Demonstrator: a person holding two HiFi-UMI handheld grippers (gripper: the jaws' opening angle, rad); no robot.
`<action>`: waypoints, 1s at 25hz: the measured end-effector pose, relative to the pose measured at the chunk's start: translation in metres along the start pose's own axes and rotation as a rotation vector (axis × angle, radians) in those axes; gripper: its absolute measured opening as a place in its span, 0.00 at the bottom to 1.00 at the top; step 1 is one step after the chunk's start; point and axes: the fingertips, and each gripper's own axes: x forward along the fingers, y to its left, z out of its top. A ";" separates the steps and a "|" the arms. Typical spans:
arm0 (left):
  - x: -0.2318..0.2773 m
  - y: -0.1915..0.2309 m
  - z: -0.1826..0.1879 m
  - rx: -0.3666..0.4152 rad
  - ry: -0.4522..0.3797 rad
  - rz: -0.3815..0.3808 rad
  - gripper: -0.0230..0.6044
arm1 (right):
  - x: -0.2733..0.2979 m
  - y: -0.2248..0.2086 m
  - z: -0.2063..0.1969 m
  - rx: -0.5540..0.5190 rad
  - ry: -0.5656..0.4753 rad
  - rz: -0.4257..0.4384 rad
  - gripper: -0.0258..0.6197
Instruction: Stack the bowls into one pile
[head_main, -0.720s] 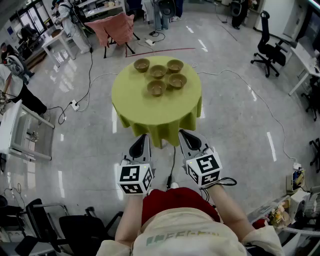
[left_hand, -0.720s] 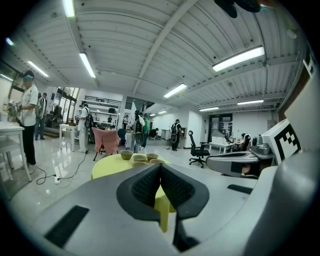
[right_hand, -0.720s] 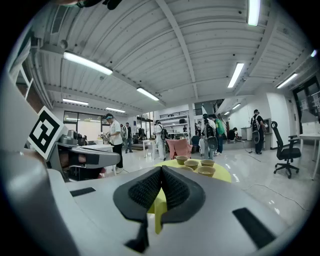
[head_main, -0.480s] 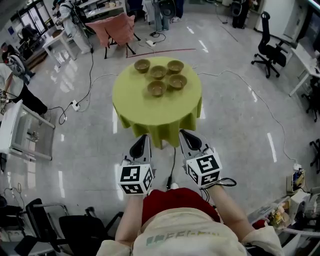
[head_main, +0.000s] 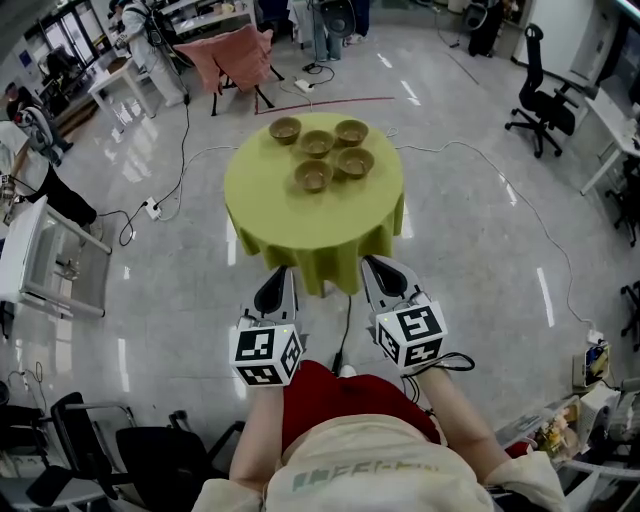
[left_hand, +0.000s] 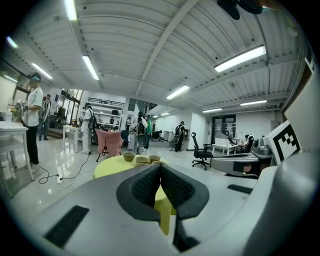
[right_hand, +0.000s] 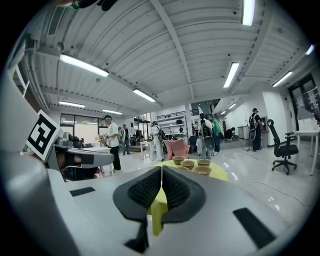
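Yellow-green cloth draped over a round table, hanging past the near edge. Five brown bowls clustered on the far half, upright, each on its own, none nested; nearest bowl about at the table's centre, the others fanned behind it toward the far edge, just beside one another.

Both forearms bent and drawn in close to the torso, held low, well short of the near edge. Left gripper and right gripper side by side and level, near each other but apart, both aimed forward at the table, marker cubes turned up toward the head. Ribbed pads of the left pressed flat together with nothing between them; same on the right, closed on nothing.
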 end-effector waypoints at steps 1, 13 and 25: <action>0.001 0.000 0.001 0.001 -0.001 0.003 0.07 | 0.001 -0.002 0.000 0.001 0.002 0.000 0.10; 0.015 0.015 0.012 0.006 -0.001 0.026 0.07 | 0.018 -0.005 0.001 0.015 0.007 0.006 0.10; 0.064 0.039 0.016 -0.005 0.022 0.012 0.07 | 0.068 -0.023 0.010 -0.006 0.039 -0.001 0.10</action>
